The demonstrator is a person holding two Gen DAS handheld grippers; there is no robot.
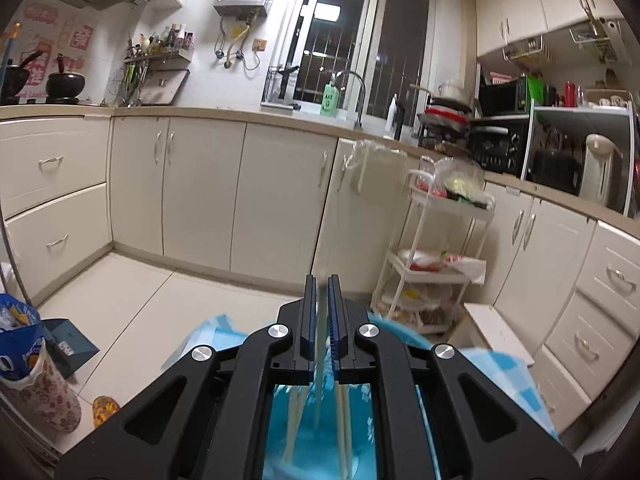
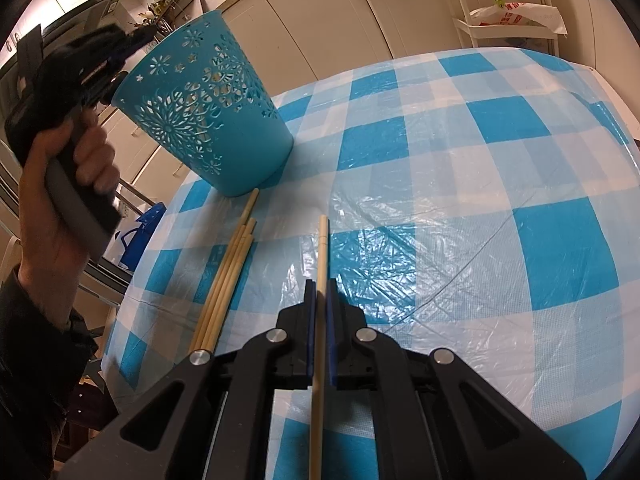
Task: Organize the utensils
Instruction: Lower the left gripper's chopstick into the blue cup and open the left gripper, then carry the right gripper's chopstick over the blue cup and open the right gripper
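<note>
A teal perforated holder cup (image 2: 212,116) stands tilted on the blue-and-white checked tablecloth (image 2: 460,184). My left gripper (image 2: 132,40) is above the cup's rim, and its own view (image 1: 320,284) shows its jaws shut on a pale chopstick (image 1: 318,360) that is blurred. Below it the cup's teal inside (image 1: 320,432) holds a few chopsticks. My right gripper (image 2: 320,286) is shut on one chopstick (image 2: 322,240), held just above the cloth. Several more chopsticks (image 2: 228,276) lie in a bundle on the cloth, left of my right gripper, near the cup's base.
The table's left edge drops to the floor, where a blue bag (image 2: 138,232) stands. Cream kitchen cabinets (image 1: 200,184) run along the walls. A white trolley (image 1: 436,256) with food bags stands by the counter. A floral bag (image 1: 36,384) sits on the floor.
</note>
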